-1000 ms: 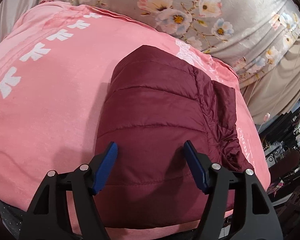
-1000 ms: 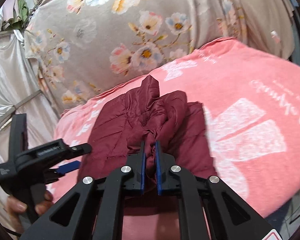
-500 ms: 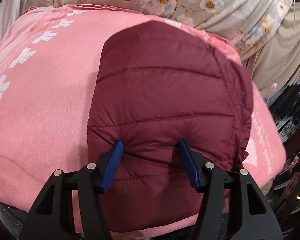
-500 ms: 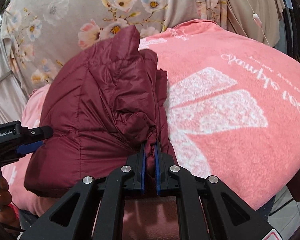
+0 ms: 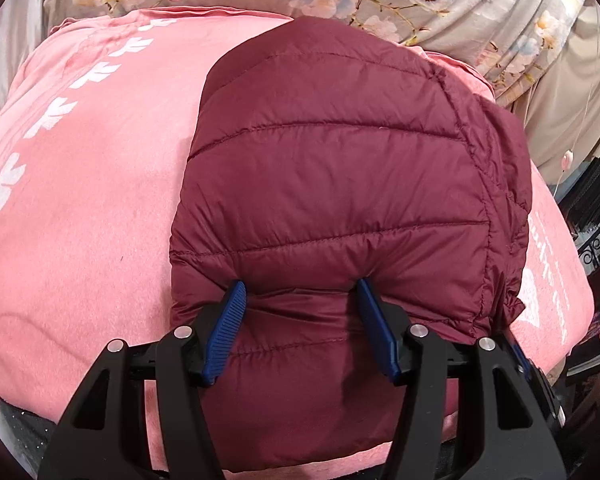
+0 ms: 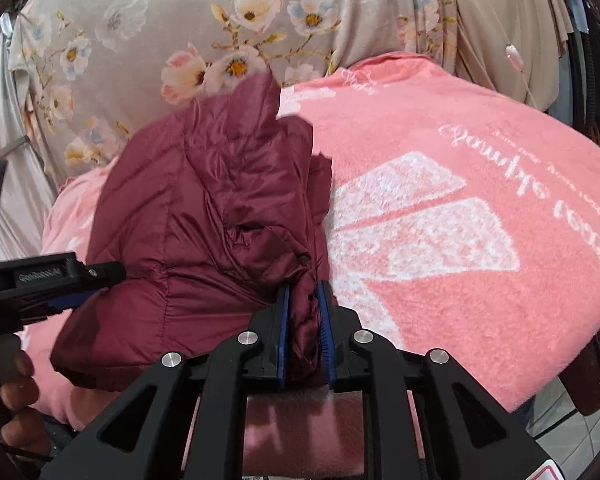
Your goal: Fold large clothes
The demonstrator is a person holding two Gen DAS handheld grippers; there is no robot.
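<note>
A maroon quilted jacket (image 5: 340,180) lies folded on a pink blanket (image 5: 80,200). My left gripper (image 5: 300,292) has its blue pads pressed into the near edge of the jacket, and a wide puffy fold bulges between them. In the right wrist view the jacket (image 6: 204,208) bunches up on the left. My right gripper (image 6: 303,292) has a narrow fold of it between its pads. Its jaws are opening, and the fold still fills the gap. The left gripper (image 6: 60,276) and the hand (image 6: 16,400) holding it show at the left edge.
The pink blanket (image 6: 460,240) with white print covers the raised surface and drops off at the near and right edges. A grey floral cloth (image 6: 180,20) hangs behind it. Dark furniture and clutter (image 5: 596,240) stand at the far right.
Both grippers came down toward the blanket with the jacket, which now lies flatter and fills more of each view. The left jaws narrowed onto the fabric; the right jaws parted slightly.
</note>
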